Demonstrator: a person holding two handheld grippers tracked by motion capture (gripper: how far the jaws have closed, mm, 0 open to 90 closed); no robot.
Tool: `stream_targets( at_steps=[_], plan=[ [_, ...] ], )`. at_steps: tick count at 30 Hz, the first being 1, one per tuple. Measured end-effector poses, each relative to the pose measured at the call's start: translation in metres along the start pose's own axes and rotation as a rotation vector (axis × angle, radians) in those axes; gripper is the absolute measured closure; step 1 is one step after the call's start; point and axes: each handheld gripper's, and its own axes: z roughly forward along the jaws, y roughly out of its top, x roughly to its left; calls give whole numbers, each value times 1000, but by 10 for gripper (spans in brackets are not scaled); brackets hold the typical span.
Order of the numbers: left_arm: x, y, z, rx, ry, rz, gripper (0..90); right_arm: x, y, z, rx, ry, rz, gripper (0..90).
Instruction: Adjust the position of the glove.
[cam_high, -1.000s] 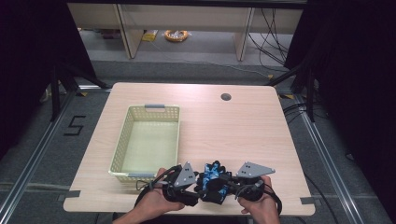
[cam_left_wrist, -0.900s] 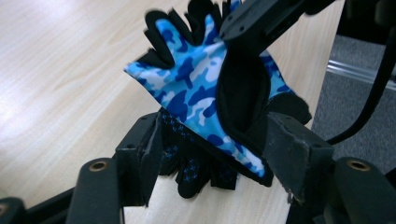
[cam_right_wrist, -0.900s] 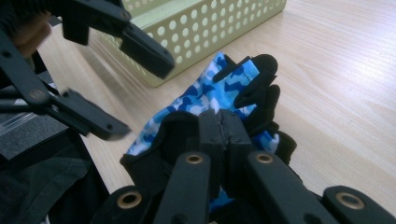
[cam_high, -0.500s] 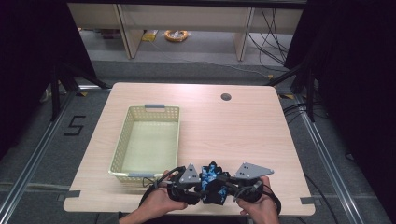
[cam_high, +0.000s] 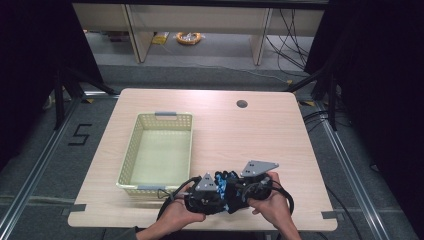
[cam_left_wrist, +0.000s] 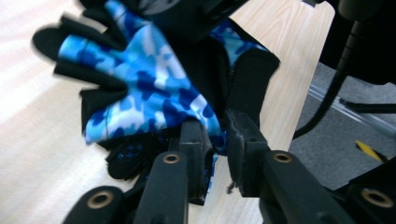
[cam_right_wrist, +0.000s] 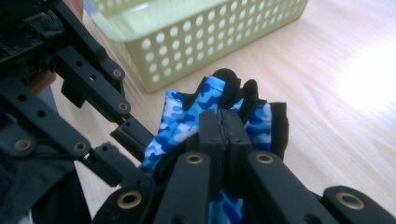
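A blue camouflage glove (cam_high: 223, 181) with black fingers lies bunched near the table's front edge, between the two grippers. In the left gripper view my left gripper (cam_left_wrist: 217, 129) is shut on the glove (cam_left_wrist: 154, 88) at its cuff edge, with fabric pinched between the jaws. My right gripper (cam_right_wrist: 225, 122) is shut on the glove (cam_right_wrist: 187, 114) from the opposite side. In the high view the left gripper (cam_high: 214, 194) and right gripper (cam_high: 238, 190) nearly meet, each held by a hand. The left gripper's jaws also reach into the right gripper view.
A pale yellow perforated basket (cam_high: 131, 150) stands empty just left of and behind the grippers; its wall (cam_right_wrist: 210, 42) is close in the right gripper view. The wooden table (cam_high: 260, 135) has a round cable hole (cam_high: 242, 104) at the back right.
Both hands have drawn a little closer together around the glove. The left gripper has shifted slightly right, the right one slightly left and forward.
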Motion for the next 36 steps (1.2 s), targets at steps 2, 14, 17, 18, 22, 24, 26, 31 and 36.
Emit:
stream_targets(
  at_steps=[2,14,17,18,22,24,26,31,36],
  plan=[
    [2,-3,4,16,7,14,745,-4,-2,9,20,8,2,896],
    [-1,-16,15,71,-7,-1,607,-10,-17,47,115,19,20,873],
    [-1,-19,10,69,4,6,558,-11,-18,47,111,17,22,805],
    [0,-20,8,67,7,12,541,-11,-18,44,96,8,39,755],
    [5,-26,-9,55,31,34,482,-13,-20,23,46,-34,77,660],
    [7,-29,-18,30,58,41,464,-14,-24,10,38,-55,88,643],
    [9,-31,-27,38,98,92,460,-13,-30,-2,48,-86,92,629],
    [17,-33,-31,34,129,127,449,-3,-56,-25,91,-124,127,635],
    [13,-32,-26,45,136,144,418,1,-71,-23,122,-131,132,650]
  ],
)
